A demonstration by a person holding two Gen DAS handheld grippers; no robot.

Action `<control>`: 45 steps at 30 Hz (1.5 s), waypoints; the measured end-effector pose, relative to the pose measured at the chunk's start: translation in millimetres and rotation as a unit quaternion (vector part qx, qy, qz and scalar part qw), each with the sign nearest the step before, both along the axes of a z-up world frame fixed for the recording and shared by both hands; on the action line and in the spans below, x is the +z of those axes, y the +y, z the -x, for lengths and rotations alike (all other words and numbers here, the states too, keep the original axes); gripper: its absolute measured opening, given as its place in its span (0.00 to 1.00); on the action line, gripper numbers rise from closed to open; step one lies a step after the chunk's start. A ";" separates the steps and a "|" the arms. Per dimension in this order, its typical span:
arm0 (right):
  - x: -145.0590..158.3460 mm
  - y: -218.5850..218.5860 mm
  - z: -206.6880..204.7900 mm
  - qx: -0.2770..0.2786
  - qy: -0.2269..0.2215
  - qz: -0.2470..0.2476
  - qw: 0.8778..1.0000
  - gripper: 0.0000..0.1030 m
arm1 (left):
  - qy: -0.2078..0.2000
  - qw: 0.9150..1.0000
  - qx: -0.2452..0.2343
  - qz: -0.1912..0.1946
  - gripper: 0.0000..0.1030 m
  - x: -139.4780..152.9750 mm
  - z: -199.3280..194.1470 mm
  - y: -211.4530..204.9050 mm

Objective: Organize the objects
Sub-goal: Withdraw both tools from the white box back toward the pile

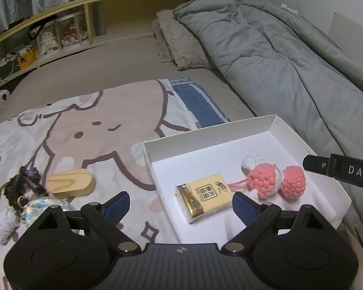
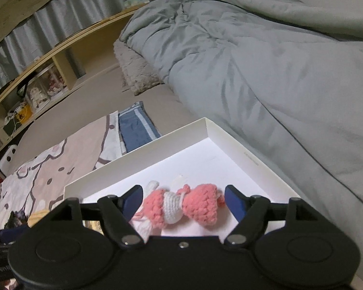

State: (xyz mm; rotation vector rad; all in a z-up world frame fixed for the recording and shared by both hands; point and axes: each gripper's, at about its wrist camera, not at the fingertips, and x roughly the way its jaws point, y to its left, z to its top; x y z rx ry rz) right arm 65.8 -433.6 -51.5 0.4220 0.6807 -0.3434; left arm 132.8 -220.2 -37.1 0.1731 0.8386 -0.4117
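Observation:
A shallow white box (image 1: 326,169) lies on the bed. Inside it are a yellow tissue pack (image 1: 204,197) and a pink and white crochet toy (image 1: 273,181). My left gripper (image 1: 180,206) hovers open over the box's near left part; the tissue pack shows between its blue pads, untouched. My right gripper (image 2: 184,199) is open above the crochet toy (image 2: 181,205), which rests on the box floor (image 2: 205,154) between the pads, with a gap showing at the right pad. One right finger (image 1: 326,166) enters the left wrist view from the right.
On the cartoon-print blanket (image 1: 96,120) left of the box lie a pale wooden block (image 1: 70,183), a dark fuzzy charm (image 1: 24,191) and a white fluffy piece (image 1: 2,224). A grey duvet (image 1: 278,60) is heaped to the right. A wooden shelf (image 1: 60,24) runs behind the bed.

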 end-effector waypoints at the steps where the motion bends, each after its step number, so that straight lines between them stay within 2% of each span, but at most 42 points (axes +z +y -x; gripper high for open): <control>1: 1.1 2.6 2.0 0.001 0.000 0.001 1.000 0.75 | -0.001 1.000 0.002 0.000 0.90 2.1 2.1 3.1; 3: 3.7 7.9 5.2 0.003 0.002 0.005 1.000 0.76 | -0.003 1.000 0.007 0.001 0.94 5.5 5.9 9.1; 13: 13.2 27.7 27.6 0.027 0.004 0.029 0.999 0.82 | -0.011 1.000 0.018 0.009 0.99 15.2 28.0 32.9; 17: 18.6 34.9 38.2 0.031 -0.002 0.044 0.999 0.95 | -0.013 1.000 0.024 0.010 1.00 17.9 36.4 41.0; 20: 22.5 39.1 48.2 0.033 -0.011 0.049 0.998 1.00 | -0.017 1.000 0.024 0.005 1.00 19.3 42.8 46.4; 34: 16.0 56.4 63.2 0.042 0.012 0.081 0.996 1.00 | -0.030 0.998 0.050 0.008 1.00 22.6 55.8 85.6; 45: 17.0 72.2 59.6 0.060 -0.006 0.086 0.994 1.00 | -0.035 0.997 0.072 0.006 1.00 25.1 55.4 122.2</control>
